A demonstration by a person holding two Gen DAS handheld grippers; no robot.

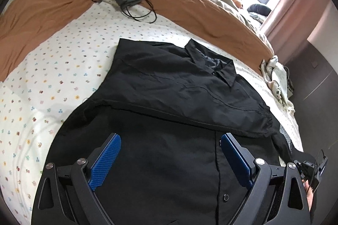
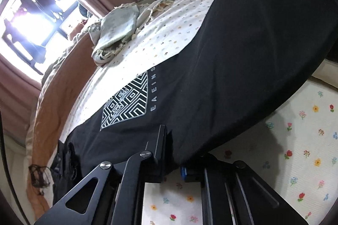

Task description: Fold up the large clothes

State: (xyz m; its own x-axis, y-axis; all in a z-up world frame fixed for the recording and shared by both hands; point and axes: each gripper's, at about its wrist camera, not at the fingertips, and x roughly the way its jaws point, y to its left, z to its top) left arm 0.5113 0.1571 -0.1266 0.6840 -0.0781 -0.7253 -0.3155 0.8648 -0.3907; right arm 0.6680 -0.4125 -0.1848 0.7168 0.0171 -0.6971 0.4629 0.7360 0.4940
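A black button-up shirt (image 1: 169, 85) is lying partly folded on a floral bedsheet (image 1: 52, 81), its lower front sitting between the spread-apart fingers of the left gripper (image 1: 170, 153). The right gripper (image 2: 172, 153) is clamping the edge of a black garment (image 2: 221, 81) bearing a geometric diamond print (image 2: 126, 100) and lettering reading "EAEINS".

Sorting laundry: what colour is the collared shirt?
Black shirt; clearest in the left wrist view.
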